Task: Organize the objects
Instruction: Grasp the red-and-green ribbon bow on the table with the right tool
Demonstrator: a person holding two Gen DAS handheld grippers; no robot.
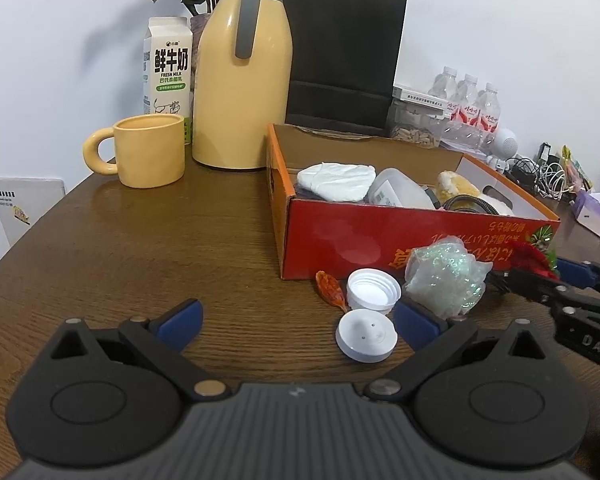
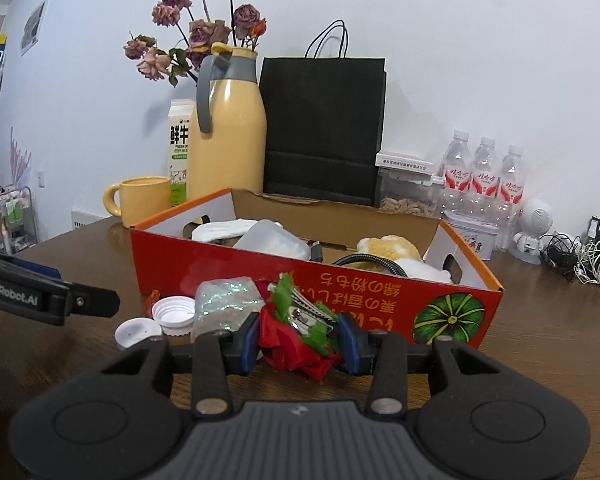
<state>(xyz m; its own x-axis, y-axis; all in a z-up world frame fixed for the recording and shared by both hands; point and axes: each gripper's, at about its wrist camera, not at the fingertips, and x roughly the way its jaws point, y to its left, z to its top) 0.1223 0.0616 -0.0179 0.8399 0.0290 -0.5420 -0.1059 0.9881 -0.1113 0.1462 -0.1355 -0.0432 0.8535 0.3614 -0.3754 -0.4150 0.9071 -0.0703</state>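
1. Red box (image 2: 228, 276): contents partly hidden behind near wall.
2. Milk carton (image 2: 179, 152): half-covered by yellow flask (image 2: 228, 140).
3. Cables (image 2: 580, 258), table's far right edge: too small to ID.

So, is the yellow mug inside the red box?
No, the yellow mug stands on the table, left of the red box.
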